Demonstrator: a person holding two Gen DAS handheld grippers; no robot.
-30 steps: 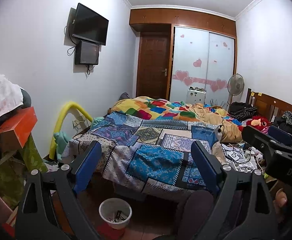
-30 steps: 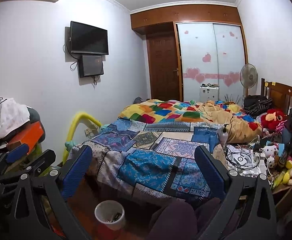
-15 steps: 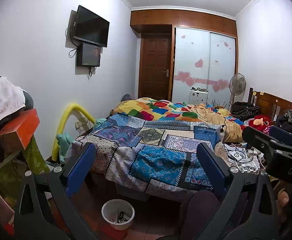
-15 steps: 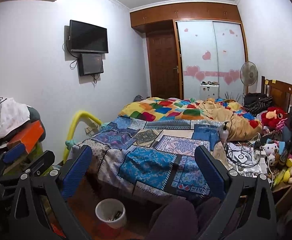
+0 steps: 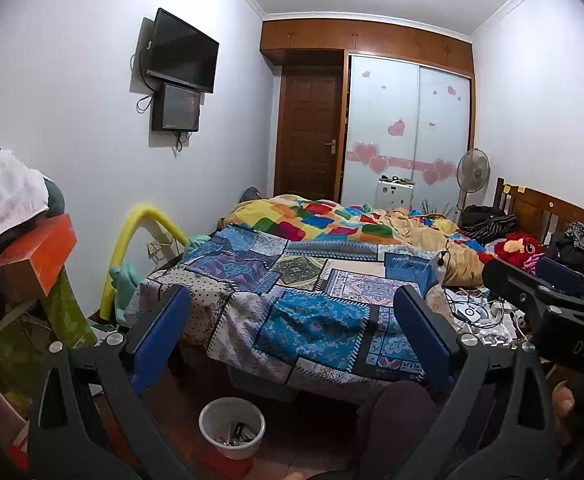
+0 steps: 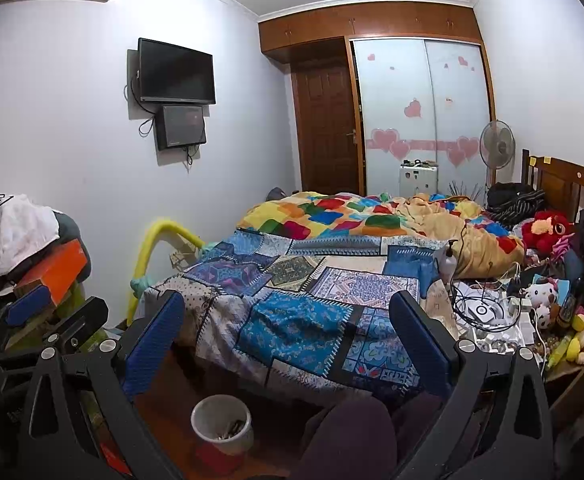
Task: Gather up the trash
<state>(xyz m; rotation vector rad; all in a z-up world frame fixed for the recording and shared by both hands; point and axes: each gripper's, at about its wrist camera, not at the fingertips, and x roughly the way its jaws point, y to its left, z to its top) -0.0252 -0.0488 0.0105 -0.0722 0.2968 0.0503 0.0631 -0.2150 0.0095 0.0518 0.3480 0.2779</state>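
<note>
A small white trash bin point(image 5: 232, 427) with some scraps inside stands on the floor at the foot of the bed; it also shows in the right wrist view point(image 6: 221, 428). My left gripper point(image 5: 292, 332) is open and empty, held above the bin and facing the bed. My right gripper point(image 6: 288, 336) is open and empty, beside it. The right gripper also shows at the right edge of the left wrist view point(image 5: 547, 300), and the left gripper at the left edge of the right wrist view point(image 6: 44, 320).
A bed point(image 5: 315, 280) with patchwork blankets point(image 6: 303, 300) fills the middle. A cluttered side table point(image 6: 503, 320) with cables and toys stands at the right. A pile with an orange box point(image 5: 32, 256) and laundry is at the left. A dark rounded cushion point(image 6: 347, 436) lies below.
Both views have shifted slightly, and the bin sits a little further right in the frames. Both grippers stay open and empty.
</note>
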